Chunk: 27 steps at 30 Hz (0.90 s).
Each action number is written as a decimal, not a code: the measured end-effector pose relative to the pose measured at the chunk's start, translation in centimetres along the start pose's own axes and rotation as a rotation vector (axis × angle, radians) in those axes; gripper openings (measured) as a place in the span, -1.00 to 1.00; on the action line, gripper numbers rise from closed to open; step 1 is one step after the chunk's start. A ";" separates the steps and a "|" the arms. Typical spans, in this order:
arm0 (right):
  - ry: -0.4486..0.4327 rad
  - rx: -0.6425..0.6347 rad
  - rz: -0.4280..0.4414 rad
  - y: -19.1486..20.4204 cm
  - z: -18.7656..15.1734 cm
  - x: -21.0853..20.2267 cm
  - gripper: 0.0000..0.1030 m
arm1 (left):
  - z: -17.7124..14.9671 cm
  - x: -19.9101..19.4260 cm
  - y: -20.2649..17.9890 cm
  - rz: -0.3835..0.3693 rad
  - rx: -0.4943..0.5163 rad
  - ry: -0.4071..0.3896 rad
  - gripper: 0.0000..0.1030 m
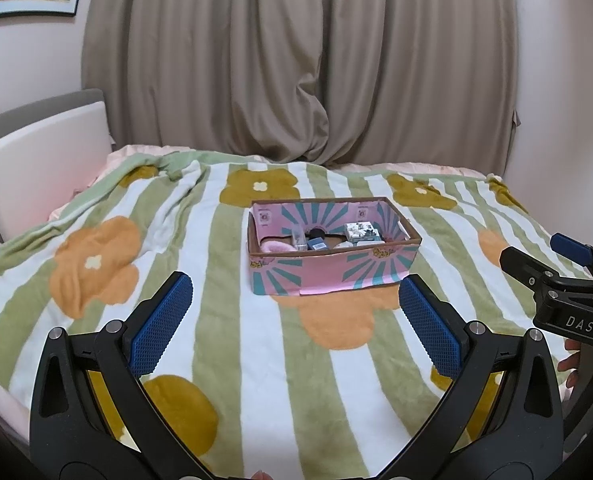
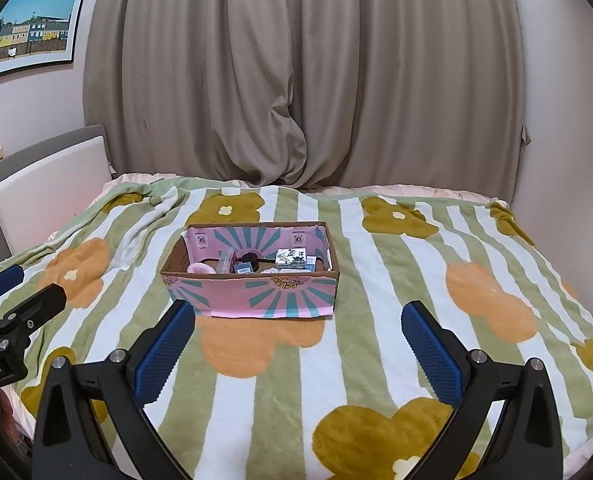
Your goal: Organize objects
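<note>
A pink and teal cardboard box (image 1: 328, 276) (image 2: 256, 294) stands open-topped in the middle of the bed. Inside lie several small items: a white patterned carton (image 1: 359, 231) (image 2: 291, 257), a pink fluffy puff (image 1: 274, 246) (image 2: 197, 269), a blue packet (image 1: 318, 244) (image 2: 244, 268) and a black round thing (image 1: 316, 233) (image 2: 249, 258). My left gripper (image 1: 296, 312) hangs open in front of the box, nothing between its blue pads. My right gripper (image 2: 298, 340) is open too, just short of the box. Each gripper shows at the edge of the other's view.
A striped blanket with orange and mustard flowers (image 1: 224, 320) (image 2: 416, 300) covers the bed. Beige curtains (image 1: 296, 60) hang behind it. A white headboard (image 1: 40, 160) is on the left, below a framed picture (image 2: 28, 28). A hand (image 1: 572, 364) holds the right gripper's handle.
</note>
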State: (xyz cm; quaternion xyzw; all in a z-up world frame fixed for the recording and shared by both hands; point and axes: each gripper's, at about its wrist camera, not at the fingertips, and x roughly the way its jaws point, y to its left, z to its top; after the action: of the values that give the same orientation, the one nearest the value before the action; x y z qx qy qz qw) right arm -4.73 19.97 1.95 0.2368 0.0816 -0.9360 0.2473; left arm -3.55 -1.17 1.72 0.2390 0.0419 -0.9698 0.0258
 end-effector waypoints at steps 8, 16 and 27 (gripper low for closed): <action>0.006 -0.002 -0.002 0.0 -0.1 0.3 0.99 | -0.1 0.2 0.0 -0.002 -0.002 0.007 1.00; 0.009 -0.003 -0.003 0.0 -0.2 0.5 0.99 | -0.3 0.5 0.1 0.001 -0.001 0.012 1.00; 0.010 -0.004 -0.003 -0.1 -0.3 0.7 0.99 | -0.5 0.8 -0.1 0.001 -0.004 0.017 1.00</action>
State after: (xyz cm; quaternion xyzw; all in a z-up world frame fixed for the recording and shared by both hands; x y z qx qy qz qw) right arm -5.16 19.82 1.40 0.2408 0.0849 -0.9351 0.2458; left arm -4.03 -1.08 0.88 0.2474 0.0440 -0.9675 0.0265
